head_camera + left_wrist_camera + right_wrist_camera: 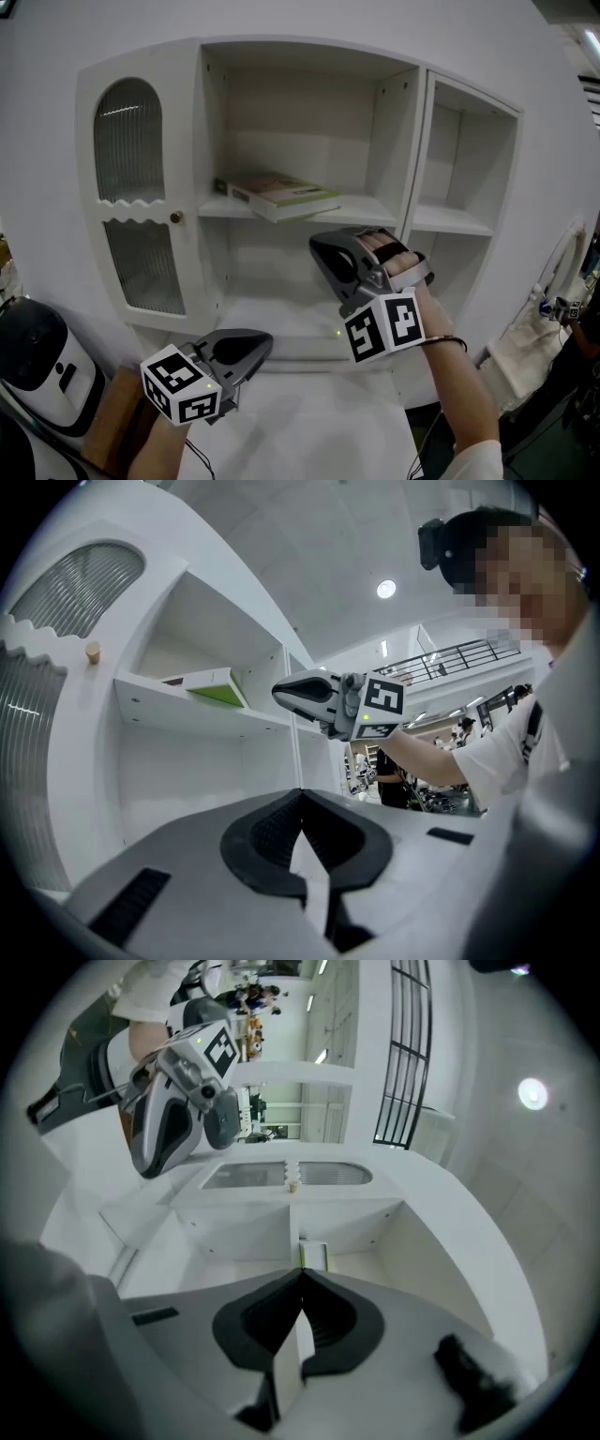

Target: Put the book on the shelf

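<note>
Book (281, 195) lay flat on the shelf (373, 209) at frame centre, just up-left of the right gripper (319, 247), jaws closed and empty; left gripper (265, 340), lower left, likewise.

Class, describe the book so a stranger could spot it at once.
Find the white cabinet, then its open middle compartment, right of the ribbed-glass door. On that compartment's shelf lies the book, flat and askew, green-and-white covered, the only thing on any open shelf.
</note>
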Demonstrator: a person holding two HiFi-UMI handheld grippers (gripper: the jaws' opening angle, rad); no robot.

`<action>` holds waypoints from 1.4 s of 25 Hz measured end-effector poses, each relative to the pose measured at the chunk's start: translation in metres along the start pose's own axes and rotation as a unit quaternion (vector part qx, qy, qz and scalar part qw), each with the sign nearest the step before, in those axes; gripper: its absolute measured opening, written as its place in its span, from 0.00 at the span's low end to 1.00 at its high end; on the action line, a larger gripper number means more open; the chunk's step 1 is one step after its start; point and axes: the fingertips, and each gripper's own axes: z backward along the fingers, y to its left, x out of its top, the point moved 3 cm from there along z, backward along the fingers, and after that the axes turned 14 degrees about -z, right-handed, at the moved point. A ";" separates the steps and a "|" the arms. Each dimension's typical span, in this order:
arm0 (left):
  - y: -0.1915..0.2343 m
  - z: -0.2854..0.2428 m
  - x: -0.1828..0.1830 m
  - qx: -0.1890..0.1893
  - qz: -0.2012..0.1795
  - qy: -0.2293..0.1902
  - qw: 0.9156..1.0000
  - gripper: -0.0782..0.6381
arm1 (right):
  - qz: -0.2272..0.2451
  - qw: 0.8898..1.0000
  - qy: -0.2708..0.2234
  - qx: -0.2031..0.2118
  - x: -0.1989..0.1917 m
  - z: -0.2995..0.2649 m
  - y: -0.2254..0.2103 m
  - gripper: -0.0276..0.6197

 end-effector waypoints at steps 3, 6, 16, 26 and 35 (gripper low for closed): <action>-0.002 -0.001 0.000 0.001 0.001 -0.002 1.000 0.12 | -0.087 0.996 -0.027 0.012 0.001 0.011 0.000 0.06; -0.004 -0.002 0.000 0.001 0.001 -0.002 1.000 0.12 | -0.174 0.983 -0.049 0.025 0.000 0.026 0.002 0.06; -0.015 -0.011 -0.011 -0.008 0.014 -0.004 1.000 0.12 | -0.395 0.913 -0.090 0.058 -0.012 0.066 0.037 0.06; -0.040 -0.009 -0.037 0.009 0.021 -0.008 1.000 0.12 | -0.560 0.823 -0.053 0.075 -0.046 0.104 0.141 0.06; -0.077 0.002 -0.092 0.041 -0.007 0.023 0.999 0.12 | -0.593 0.797 -0.055 0.103 -0.050 0.135 0.236 0.06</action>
